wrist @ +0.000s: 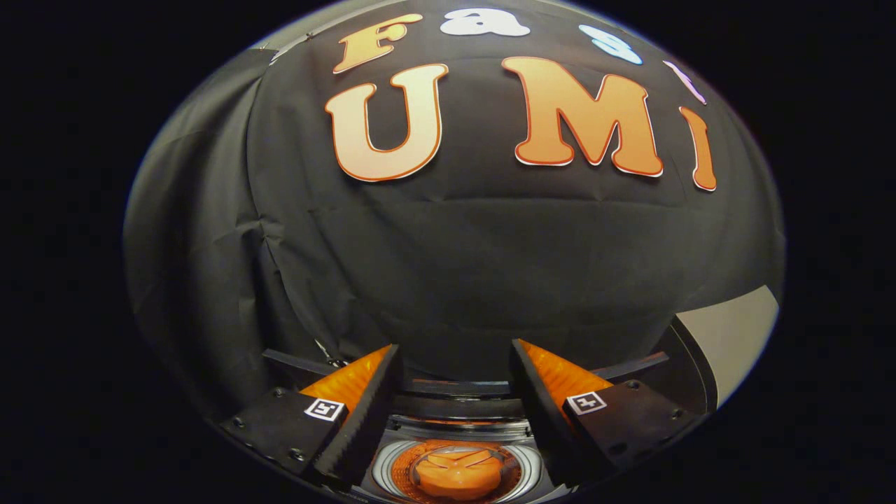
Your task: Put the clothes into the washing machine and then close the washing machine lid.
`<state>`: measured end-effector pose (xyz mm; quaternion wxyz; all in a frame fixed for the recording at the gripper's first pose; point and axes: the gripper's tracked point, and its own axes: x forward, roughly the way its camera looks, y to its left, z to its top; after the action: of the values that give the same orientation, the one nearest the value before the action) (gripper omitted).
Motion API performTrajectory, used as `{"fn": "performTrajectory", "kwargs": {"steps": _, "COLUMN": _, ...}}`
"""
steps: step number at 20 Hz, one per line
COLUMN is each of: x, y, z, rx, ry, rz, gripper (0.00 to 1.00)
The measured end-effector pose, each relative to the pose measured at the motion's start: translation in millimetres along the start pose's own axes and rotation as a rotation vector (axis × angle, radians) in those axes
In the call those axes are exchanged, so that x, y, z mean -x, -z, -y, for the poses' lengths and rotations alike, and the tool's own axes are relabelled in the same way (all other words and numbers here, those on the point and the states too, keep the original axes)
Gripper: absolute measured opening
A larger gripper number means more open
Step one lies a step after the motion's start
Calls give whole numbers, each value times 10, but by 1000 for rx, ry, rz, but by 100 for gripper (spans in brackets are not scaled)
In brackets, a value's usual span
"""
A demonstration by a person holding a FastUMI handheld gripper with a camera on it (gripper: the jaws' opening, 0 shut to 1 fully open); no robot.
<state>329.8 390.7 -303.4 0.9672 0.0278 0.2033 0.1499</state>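
Two tongs (455,357) fingers spread above washing machine (458,470), black cloth wall (455,266) beyond.

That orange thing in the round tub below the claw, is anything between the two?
Nothing visible. The claw is open with empty fingers, and the orange garment lies in the washing machine drum just below the gap between them. The drum's mouth looks uncovered.

Gripper (455,364), orange fingers, black serrated pads, markers
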Motion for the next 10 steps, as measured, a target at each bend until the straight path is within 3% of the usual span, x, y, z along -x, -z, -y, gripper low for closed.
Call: {"fn": "performTrajectory", "kwargs": {"steps": 10, "x": 200, "y": 114, "z": -27, "rx": 13, "ry": 5, "rz": 67, "gripper": 100}}
